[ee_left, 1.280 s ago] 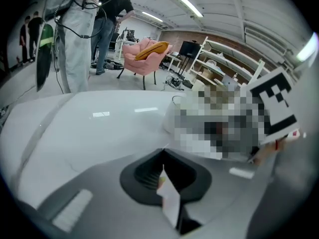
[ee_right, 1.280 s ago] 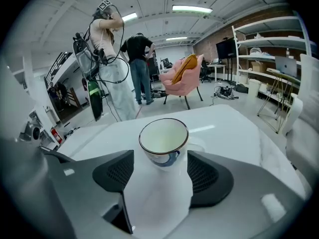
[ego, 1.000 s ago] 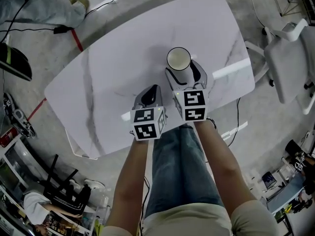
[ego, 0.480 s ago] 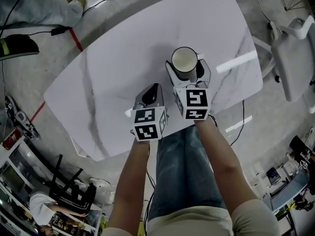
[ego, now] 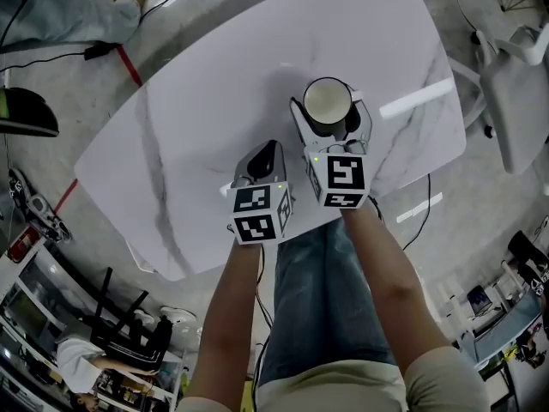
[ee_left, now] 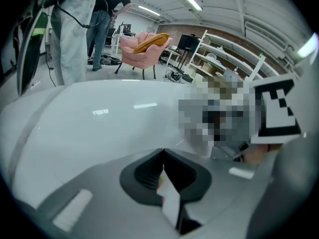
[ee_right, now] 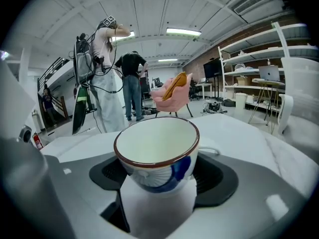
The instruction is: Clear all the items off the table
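A white cup [ego: 328, 101] with a brown rim and blue pattern [ee_right: 164, 176] stands on the white marble table [ego: 197, 101]. My right gripper [ego: 330, 110] is open, one jaw on each side of the cup, and the jaws have just been opening with the cup between them. In the right gripper view the cup fills the gap of the right gripper [ee_right: 159, 178], and I see no pad pressing on it. My left gripper [ego: 268, 151] is shut and empty, to the left of the cup over bare table near the front edge. The left gripper [ee_left: 163, 152] shows its jaws meeting.
A white chair [ego: 515, 84] stands off the table's right end. Cables and red tape [ego: 129, 63] lie on the floor beyond the far left corner. People stand and a pink chair [ee_left: 144, 46] sits past the table's far side. Shelves [ee_right: 259, 73] line the right.
The right jaws have spread a little wider round the cup. The left gripper stays shut and has sunk slightly toward the table.
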Demonstrator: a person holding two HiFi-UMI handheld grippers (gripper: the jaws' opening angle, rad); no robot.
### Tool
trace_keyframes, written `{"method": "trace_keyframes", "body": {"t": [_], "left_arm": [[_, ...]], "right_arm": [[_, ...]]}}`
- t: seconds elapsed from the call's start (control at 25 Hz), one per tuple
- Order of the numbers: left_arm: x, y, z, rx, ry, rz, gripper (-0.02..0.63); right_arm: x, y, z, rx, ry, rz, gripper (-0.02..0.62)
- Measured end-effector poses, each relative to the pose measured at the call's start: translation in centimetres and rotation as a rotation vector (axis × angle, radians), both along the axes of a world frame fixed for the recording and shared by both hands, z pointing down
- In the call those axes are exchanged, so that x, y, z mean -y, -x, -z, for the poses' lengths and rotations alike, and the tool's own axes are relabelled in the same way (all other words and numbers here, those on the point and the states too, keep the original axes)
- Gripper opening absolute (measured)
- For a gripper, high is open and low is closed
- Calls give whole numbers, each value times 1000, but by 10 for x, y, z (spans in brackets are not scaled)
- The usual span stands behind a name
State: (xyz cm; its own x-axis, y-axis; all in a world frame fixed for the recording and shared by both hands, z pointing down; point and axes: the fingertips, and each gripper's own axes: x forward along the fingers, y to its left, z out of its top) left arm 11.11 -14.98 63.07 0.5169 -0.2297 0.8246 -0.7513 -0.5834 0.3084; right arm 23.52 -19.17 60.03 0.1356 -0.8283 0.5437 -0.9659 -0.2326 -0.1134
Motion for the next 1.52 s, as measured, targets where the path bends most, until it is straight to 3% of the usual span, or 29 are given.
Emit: {"method": "trace_keyframes", "body": {"t": [0.68,1.52], "left_arm": [[-4,-4,17,-8,-6,-24,9],[1,-55,119,-99,-88,-96,9]], "right_arm": [[-20,-6,19,0,9,-13,388],[-58,-25,138,-44,-39,-76,388]]}}
